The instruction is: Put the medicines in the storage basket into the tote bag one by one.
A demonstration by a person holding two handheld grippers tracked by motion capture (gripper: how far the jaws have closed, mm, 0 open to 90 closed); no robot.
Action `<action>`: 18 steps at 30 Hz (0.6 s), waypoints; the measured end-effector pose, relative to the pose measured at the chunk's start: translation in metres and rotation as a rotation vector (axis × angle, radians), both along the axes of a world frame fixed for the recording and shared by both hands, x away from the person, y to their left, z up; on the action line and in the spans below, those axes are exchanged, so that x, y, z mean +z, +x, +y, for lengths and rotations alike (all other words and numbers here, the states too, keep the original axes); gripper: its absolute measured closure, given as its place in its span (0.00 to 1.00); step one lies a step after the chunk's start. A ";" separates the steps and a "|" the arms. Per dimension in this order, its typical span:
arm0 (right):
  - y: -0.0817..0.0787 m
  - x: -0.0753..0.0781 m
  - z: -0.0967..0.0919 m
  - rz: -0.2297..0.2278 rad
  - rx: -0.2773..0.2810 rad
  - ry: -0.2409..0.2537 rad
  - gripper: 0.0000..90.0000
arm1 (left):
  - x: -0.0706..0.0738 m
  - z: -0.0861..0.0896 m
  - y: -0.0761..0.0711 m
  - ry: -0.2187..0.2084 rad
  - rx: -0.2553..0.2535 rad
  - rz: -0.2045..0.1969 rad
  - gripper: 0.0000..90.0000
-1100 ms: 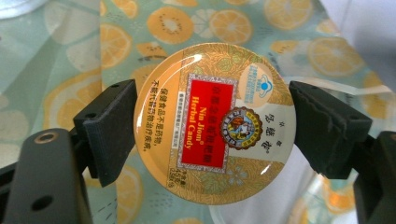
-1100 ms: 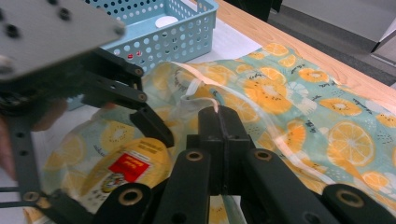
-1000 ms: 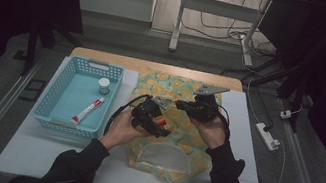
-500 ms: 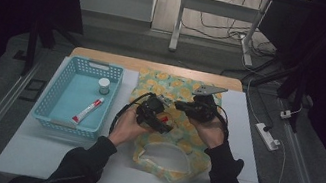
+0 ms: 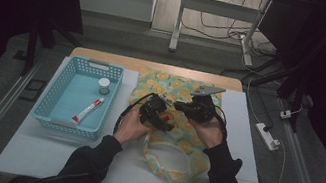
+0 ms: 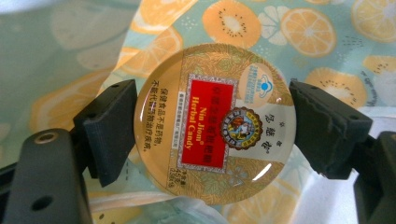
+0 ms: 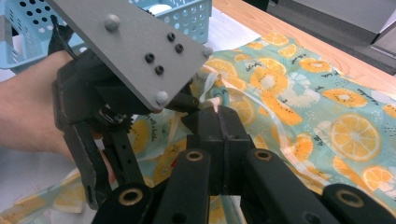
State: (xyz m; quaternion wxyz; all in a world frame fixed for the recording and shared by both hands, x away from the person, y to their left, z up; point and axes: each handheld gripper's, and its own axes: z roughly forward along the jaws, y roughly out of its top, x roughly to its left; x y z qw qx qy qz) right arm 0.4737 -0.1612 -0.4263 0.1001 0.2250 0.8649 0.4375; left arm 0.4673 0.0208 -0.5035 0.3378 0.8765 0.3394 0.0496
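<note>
A round gold tin (image 6: pixel 205 116) with a red "Herbal Candy" label sits between the black jaws of my left gripper (image 6: pixel 214 128), which press on its two sides. In the high view the left gripper (image 5: pixel 159 115) holds it over a teal bag printed with orange slices (image 5: pixel 176 149) lying mid-table. My right gripper (image 7: pixel 218 116) is shut on a thin edge of that bag (image 7: pixel 327 102) and lifts it slightly. In the high view the right gripper (image 5: pixel 189 109) is just right of the left one. The left gripper's grey plate (image 7: pixel 135 46) stands close in front.
A light-blue basket (image 5: pixel 63 127) stands left of the bag, holding a small white jar (image 5: pixel 104 85) and a red-and-white tube (image 5: pixel 88 110). A white power strip (image 5: pixel 267 136) lies at the table's right edge. The wooden table edge (image 5: pixel 106 57) runs behind.
My left gripper has shifted a little toward the right gripper and lower, carrying the tin. The right gripper has kept still on the bag edge.
</note>
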 end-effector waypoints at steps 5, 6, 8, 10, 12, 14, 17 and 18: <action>0.002 -0.003 -0.002 0.004 -0.007 -0.002 1.00 | -0.005 -0.003 0.002 0.007 0.001 -0.009 0.22; 0.002 -0.003 -0.002 0.005 -0.009 -0.003 1.00 | -0.007 -0.003 0.003 0.013 -0.001 -0.011 0.22; 0.003 -0.004 -0.002 0.006 -0.010 -0.005 1.00 | -0.009 -0.004 0.004 0.016 -0.002 -0.014 0.22; 0.003 -0.005 -0.002 0.006 -0.010 -0.007 1.00 | -0.012 -0.004 0.005 0.009 0.005 -0.010 0.22; 0.003 -0.005 -0.002 0.007 -0.010 -0.009 1.00 | -0.014 -0.004 0.006 0.001 0.006 -0.008 0.22; 0.003 -0.005 -0.001 0.007 -0.009 -0.009 1.00 | -0.016 -0.006 0.007 -0.003 0.008 -0.008 0.22; 0.003 -0.005 -0.001 0.009 -0.011 -0.009 1.00 | -0.017 -0.007 0.007 -0.005 0.005 -0.020 0.21; 0.003 -0.005 -0.001 0.007 -0.010 -0.007 1.00 | -0.017 -0.007 0.007 -0.006 0.010 -0.025 0.21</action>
